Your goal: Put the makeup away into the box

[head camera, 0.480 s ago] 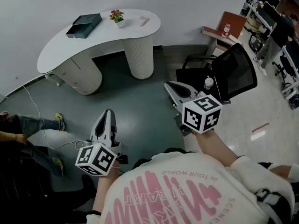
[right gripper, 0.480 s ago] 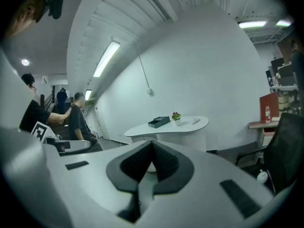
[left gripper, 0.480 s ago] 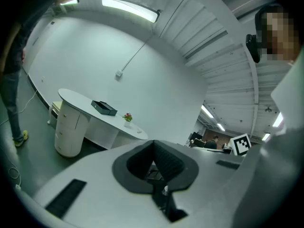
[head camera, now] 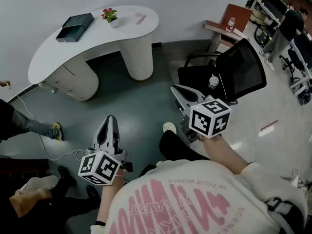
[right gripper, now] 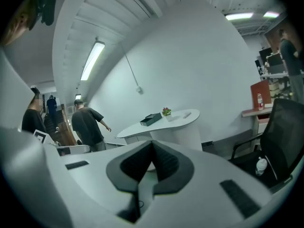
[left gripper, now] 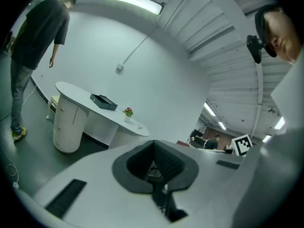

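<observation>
Both jaw pairs are seen pressed together on nothing, with the left gripper (head camera: pixel 111 119) and right gripper (head camera: pixel 175 89) kept well back from the white table (head camera: pixel 97 40). The dark box (head camera: pixel 74 27) is parked at one end. A small pinkish item (head camera: pixel 140 18), probably the makeup, is laid past the flower pot (head camera: pixel 109 16).

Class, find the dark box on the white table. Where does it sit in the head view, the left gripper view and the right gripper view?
Head view: the dark box lies at upper left, on the white table.
Left gripper view: the box is left of centre, on the tabletop.
Right gripper view: the box is near centre, just above the jaws.
Shared landmark: the potted flowers, just right of the box in every view.
</observation>
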Demonstrator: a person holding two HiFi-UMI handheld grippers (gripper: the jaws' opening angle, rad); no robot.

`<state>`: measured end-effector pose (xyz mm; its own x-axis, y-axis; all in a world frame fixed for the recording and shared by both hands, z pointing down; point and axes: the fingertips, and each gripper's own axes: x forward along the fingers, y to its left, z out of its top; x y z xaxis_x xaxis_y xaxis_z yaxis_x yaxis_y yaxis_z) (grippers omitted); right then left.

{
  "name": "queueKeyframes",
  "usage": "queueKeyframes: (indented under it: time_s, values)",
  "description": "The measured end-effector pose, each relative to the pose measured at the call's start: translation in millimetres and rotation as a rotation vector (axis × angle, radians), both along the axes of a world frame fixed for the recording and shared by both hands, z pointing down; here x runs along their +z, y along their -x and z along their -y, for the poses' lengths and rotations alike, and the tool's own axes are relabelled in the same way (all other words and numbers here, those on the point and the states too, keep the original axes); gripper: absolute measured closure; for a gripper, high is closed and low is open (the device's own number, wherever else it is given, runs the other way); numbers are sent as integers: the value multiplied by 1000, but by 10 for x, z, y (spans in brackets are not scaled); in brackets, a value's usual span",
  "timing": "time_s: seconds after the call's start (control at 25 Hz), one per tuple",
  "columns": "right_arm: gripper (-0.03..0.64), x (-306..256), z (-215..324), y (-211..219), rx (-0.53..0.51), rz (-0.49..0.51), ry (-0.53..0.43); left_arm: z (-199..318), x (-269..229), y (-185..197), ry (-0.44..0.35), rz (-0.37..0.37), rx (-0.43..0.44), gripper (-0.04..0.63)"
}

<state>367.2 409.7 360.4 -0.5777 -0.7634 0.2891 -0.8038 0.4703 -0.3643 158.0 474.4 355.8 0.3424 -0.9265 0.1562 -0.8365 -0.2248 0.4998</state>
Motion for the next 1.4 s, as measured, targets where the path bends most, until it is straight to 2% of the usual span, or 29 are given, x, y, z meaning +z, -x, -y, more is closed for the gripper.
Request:
queueKeyframes:
  time_s: [0.44,0.84,1.0,1.12,1.24,1.4]
  values:
    - [618,45,1194,-220,-28,-9,24,1122,-110,-203,-21,-46,-34,592]
    - [618,-176,2251,-424,-79,26,-32,2129,-246,-460,-73,-51,-87,592]
    - [618,-55,2527,-469,-108,34,-32,2373,-44,-571,-29,-34,-95,592]
    - [618,192,2618,-477,-111,32,29,2437,125,-607,12,-27,-96,593]
    - [618,419,2704,-437,-119,22,86,2501,231,-531,39,-22,-118,594]
    - [618,611,2905,-293,-129,17,140,2666,385,-356,88,-53,-152,594]
